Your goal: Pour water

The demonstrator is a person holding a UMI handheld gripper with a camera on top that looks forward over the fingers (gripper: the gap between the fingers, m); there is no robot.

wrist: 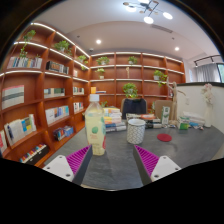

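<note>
The bottle's (95, 124) label is too small to read, and its liquid level cannot be made out. What the striped cup (136, 130) holds is hidden by its wall. Small objects (165, 133) far right on the table (110, 165) are too tiny to identify. Book spines on the left shelves (35, 95) are illegible.

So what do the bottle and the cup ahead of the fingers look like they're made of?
The bottle looks like clear plastic: see-through body, pale label, green cap. The cup looks like ribbed white plastic or paper; I cannot tell which. Both stand on the grey table, beyond the open gripper.
</note>
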